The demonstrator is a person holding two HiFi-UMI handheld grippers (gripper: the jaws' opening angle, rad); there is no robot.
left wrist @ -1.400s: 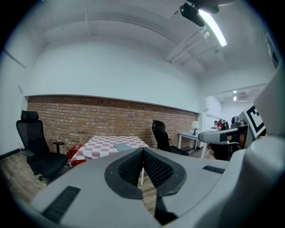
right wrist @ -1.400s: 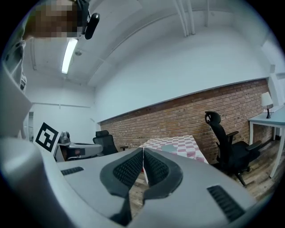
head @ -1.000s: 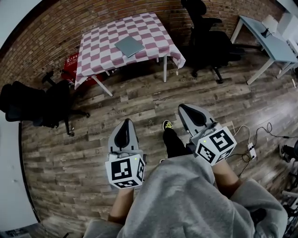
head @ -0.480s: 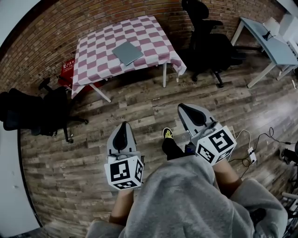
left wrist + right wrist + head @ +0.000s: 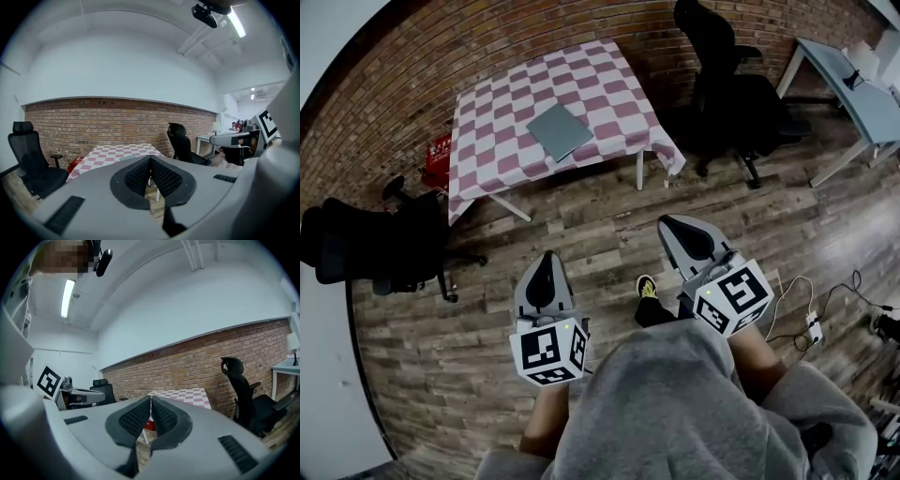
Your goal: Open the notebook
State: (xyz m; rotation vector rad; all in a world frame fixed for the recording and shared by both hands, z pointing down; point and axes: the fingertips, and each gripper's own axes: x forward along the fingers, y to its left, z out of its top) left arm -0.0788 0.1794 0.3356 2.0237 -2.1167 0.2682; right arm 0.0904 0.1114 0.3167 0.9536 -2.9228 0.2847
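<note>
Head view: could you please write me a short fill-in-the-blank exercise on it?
1. The grey notebook lies ____ on the checked table.
2. The wall behind the table is made of ____.
3. The left tool and the right tool both have their jaws ____.
Missing words: closed; brick; shut.

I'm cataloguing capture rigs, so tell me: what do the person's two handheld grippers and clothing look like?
The left gripper and right gripper match: light grey wedge-shaped shells tapering forward, with black textured pads set in a dark teardrop recess. Each carries a white cube printed with black square markers and a small green light. The person wears a grey top.
</note>
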